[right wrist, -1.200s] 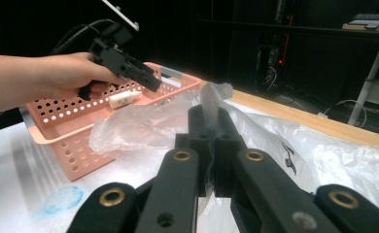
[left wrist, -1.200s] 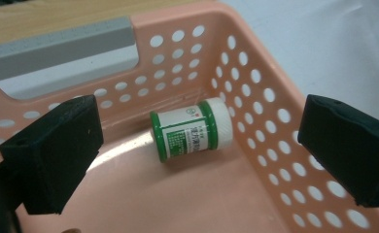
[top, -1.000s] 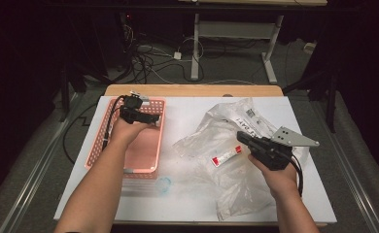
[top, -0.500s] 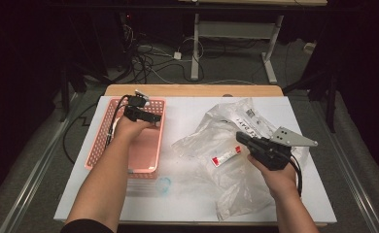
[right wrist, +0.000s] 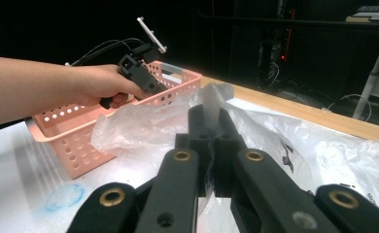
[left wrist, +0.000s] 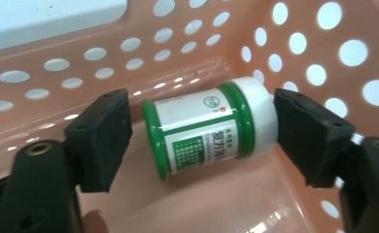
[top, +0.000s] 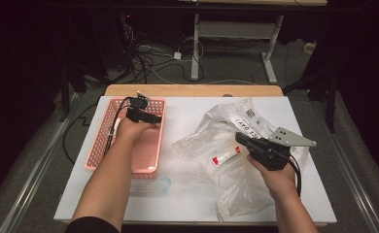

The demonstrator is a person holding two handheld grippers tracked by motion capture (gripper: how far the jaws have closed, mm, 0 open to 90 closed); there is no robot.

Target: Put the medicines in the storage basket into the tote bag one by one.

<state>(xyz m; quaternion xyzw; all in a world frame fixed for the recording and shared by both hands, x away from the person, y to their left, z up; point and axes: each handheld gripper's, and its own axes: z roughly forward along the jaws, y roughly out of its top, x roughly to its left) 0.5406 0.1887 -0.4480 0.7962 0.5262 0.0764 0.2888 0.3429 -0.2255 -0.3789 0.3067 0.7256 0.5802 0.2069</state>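
Since the earlier frames the left gripper (top: 146,116) has sunk a little deeper into the pink basket (top: 100,141), and its jaws have just been closing around a small jar (left wrist: 209,131) without yet reaching it. In the left gripper view the jar, green with a white label and a white screw cap, lies on its side on the basket floor, close to the perforated wall at the basket's far end. One pad stands just off the jar's base and the other just beside its cap, so the jaws are spread with the jar between them, not pinched.

The basket sits on the white table (top: 187,204) toward its left edge, its far end near the table's back edge. The right gripper (top: 241,139) rests over the crumpled clear plastic bag (top: 236,179) that covers the right half of the table. In the right gripper view its jaws are pressed together on a fold of that bag (right wrist: 144,124), and the film runs up between the pads.
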